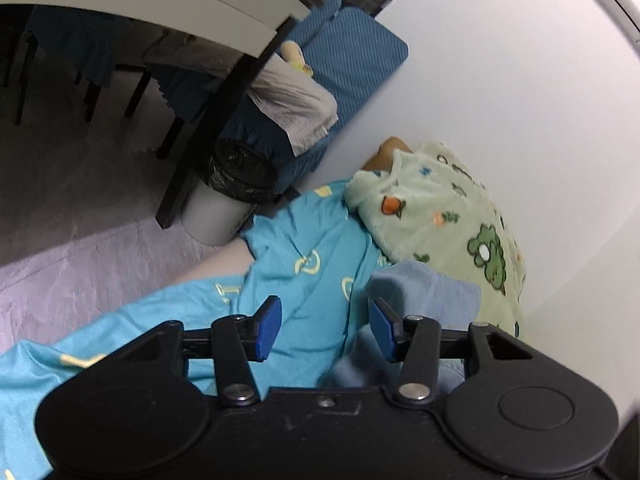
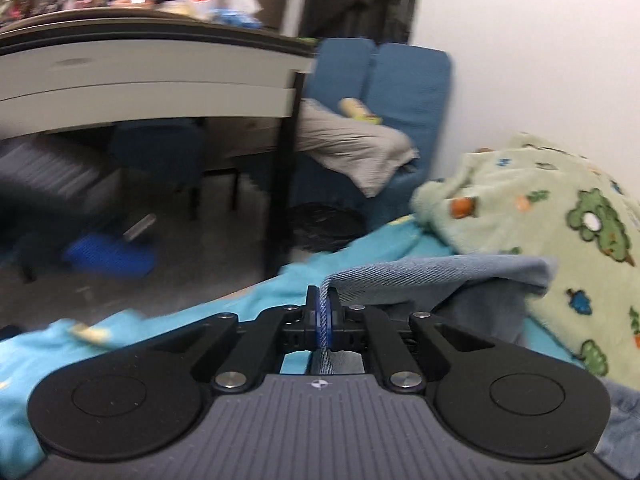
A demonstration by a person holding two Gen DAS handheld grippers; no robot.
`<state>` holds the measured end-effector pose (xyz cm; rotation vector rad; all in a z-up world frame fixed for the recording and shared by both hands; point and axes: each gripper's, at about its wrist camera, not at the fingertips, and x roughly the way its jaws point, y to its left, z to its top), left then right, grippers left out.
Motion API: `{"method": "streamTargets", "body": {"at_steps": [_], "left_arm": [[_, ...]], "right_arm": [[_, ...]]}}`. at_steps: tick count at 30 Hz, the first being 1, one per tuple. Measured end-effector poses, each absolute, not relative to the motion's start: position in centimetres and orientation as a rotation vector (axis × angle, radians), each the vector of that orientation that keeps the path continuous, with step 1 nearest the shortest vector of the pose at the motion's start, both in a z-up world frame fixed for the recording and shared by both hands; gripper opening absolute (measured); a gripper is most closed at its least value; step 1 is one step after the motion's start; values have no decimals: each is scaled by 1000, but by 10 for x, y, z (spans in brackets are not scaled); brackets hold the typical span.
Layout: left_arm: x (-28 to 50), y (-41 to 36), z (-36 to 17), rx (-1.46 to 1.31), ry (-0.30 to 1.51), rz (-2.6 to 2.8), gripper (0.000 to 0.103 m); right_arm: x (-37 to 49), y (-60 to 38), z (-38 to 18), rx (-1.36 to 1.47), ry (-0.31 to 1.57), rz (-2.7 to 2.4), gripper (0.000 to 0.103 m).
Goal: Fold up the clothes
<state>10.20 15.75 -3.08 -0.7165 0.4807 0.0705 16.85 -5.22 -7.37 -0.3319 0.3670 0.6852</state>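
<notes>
A light blue denim garment (image 2: 436,276) lies on a turquoise sheet (image 1: 304,256) with yellow prints. My right gripper (image 2: 325,312) is shut on the denim's edge and holds it lifted, the cloth draping away to the right. My left gripper (image 1: 325,330) is open and empty, hovering over the sheet, with the denim (image 1: 428,292) just beside its right fingertip (image 1: 382,326). A pale green fleece blanket (image 1: 452,220) with cartoon animals is bunched to the right by the wall, also in the right wrist view (image 2: 552,240).
A white wall (image 1: 520,100) runs along the right. A desk (image 2: 152,68) with a black leg (image 1: 224,120) stands ahead-left, a bin with a black bag (image 1: 236,176) beside it. A blue chair (image 2: 400,92) with grey cloth (image 2: 352,140) stands behind.
</notes>
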Motion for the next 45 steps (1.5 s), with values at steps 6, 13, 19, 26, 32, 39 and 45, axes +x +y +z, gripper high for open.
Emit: {"method": "streamTargets", "body": {"at_steps": [6,13,19,26,32,39,45], "left_arm": [[104,156,-32,-713,500,52,45],[111,133,-35,-571,532,-6,45],[114,106,-46,-452,591,-50,46],[115,70,-49,-343,634,-90,49],[124,30,-48,-227,613,-91,54],[176,-32,-59,-9,569,-83,54],[244,-69,-78,155,588,-17,56]], "right_arm": [[87,-48,-100,-379,437,805,2],[84,-44,-132,-285,624,700,25],[63,-90,-90,-165,622,695,41],[58,-174,-71,-29,563,365,39],[93,-213,-83,35,551,160,34],[121,-240,-95,152,567,49,34],[128,-270,-87,204,538,-4,34]]}}
